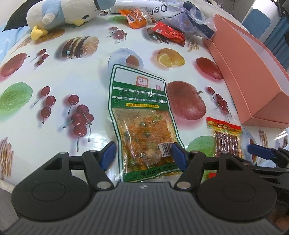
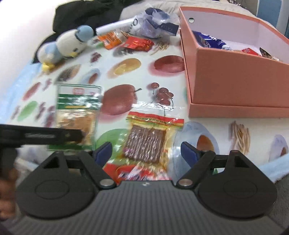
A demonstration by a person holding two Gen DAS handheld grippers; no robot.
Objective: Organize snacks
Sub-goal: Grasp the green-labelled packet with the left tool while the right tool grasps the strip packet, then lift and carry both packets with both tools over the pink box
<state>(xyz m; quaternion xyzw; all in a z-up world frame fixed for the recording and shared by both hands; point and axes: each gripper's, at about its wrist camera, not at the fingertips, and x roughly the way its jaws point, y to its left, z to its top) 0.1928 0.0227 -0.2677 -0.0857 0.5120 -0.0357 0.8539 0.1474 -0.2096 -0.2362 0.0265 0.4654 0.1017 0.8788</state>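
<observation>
A green-edged clear snack packet (image 1: 142, 117) with orange pieces lies flat on the fruit-printed tablecloth (image 1: 63, 81). My left gripper (image 1: 143, 154) is open and straddles the packet's near end, one blue finger on each side. To its right lies a red-and-yellow packet (image 2: 146, 142) of brown strips, also flat. My right gripper (image 2: 145, 151) is open over it, with its blue fingers on either side and apart from it. The pink box (image 2: 234, 90) stands open at the right and holds several packets, among them a blue one (image 2: 207, 39).
At the far edge lie a blue-and-white plush bird (image 1: 63, 14), an orange packet (image 1: 134, 17), a red foil packet (image 1: 169, 32) and a crumpled clear bag (image 1: 195, 21). The left gripper's black arm (image 2: 45, 135) crosses the right wrist view at the left.
</observation>
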